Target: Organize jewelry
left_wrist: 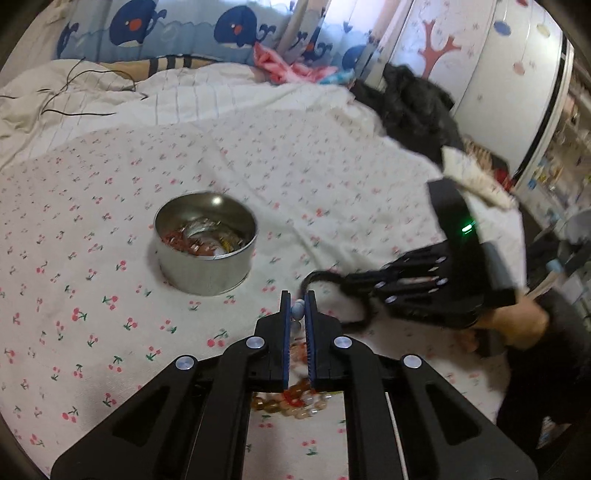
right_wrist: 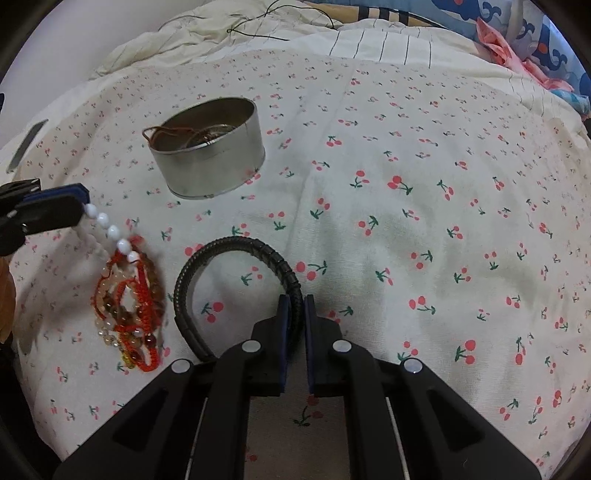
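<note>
Now the left gripper [left_wrist: 298, 308] has its two flat blue-edged fingers [left_wrist: 284, 314] pressed onto a round white bead, pinching a string of white beads [right_wrist: 109, 229] that hangs down in a line from its tip. That smooth, shiny white string leads down into a tangled pile of bracelets [right_wrist: 131, 314] on the bed, and you cannot tell if it is tied to them. The pile has red knotted cord, clear glassy beads and brown and dark red round beads, all bunched up together. The right gripper [right_wrist: 295, 306] has its black fingers [right_wrist: 283, 314] squeezed onto a black bracelet [right_wrist: 236, 245], pinching the band on its near side. The black bracelet is a bumpy ring made of little ridges, and most of it lies flat on the cloth just beside the bead pile. Farther back sits a round metal tin [right_wrist: 210, 166], silver and shiny, short with straight sides and no lid on. Inside it are more jewelry bits, like thin brown cord that loops over the rim, and reddish beads and shiny pieces. Everything rests on a soft white bedsheet [right_wrist: 406, 184] with small red cherries and green stems printed on it, and the cloth has gentle wrinkles. At the back lies a crumpled cream blanket [right_wrist: 177, 33] with thin dark lines
</note>
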A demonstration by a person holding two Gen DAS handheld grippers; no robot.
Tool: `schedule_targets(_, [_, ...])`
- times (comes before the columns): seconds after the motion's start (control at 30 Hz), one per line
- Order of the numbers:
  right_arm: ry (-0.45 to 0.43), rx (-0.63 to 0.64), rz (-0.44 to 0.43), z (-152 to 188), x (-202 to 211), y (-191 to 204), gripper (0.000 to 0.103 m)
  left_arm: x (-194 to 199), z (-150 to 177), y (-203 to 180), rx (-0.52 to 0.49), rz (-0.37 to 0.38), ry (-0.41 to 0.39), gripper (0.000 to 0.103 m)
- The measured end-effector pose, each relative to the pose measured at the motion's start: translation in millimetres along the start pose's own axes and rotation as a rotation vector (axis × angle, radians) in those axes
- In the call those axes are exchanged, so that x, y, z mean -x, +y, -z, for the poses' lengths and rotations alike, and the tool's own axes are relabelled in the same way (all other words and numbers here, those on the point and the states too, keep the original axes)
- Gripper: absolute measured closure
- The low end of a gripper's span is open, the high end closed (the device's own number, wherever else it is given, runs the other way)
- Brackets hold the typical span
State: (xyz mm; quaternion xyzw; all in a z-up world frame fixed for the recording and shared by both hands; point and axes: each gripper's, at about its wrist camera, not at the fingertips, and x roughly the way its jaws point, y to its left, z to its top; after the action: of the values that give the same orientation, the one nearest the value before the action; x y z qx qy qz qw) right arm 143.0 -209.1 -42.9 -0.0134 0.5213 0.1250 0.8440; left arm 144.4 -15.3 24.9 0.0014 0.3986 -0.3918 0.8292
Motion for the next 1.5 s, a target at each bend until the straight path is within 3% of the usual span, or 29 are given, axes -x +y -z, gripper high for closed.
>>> schedule_targets(0.23, [-0.029,-0.040,-0.070,-2,8,-1,0.095,35,-11,4,0.075,0.160,-0.115,0.096])
schedule_targets(0.33, [-0.048,-0.058,-0.102,-3,13,-3,0.095,41,-13,7,0.096,0.169,-0.132,0.097])
schedule_targets(0.67, [-0.165,-0.131,-0.188,-16,36,-12,0.095,25,-23,17,0.111,0.112,-0.103,0.096])
schedule_targets(0.9, [-0.264,-0.158,-0.157,-45,49,-17,0.095,10,-55,42,0.140,0.062,-0.120,0.096])
schedule_targets(1.17, [-0.265,-0.141,-0.120,-62,40,-17,0.095,-33,-84,71,0.188,0.050,-0.089,0.096])
schedule_targets(1.23, [-0.262,-0.134,-0.114,-67,37,-16,0.095,-45,-82,76,0.201,-0.006,-0.054,0.096])
schedule_targets(1.37, [-0.258,-0.113,-0.107,-75,30,-11,0.095,-67,-73,80,0.162,-0.215,0.052,0.096])
schedule_targets(1.47, [-0.255,-0.083,-0.099,-83,25,1,0.095,-62,-71,79,0.132,-0.282,0.064,0.094])
schedule_targets(1.5, [-0.255,-0.073,-0.091,-85,25,4,0.095,-59,-71,77,0.119,-0.305,0.062,0.089])
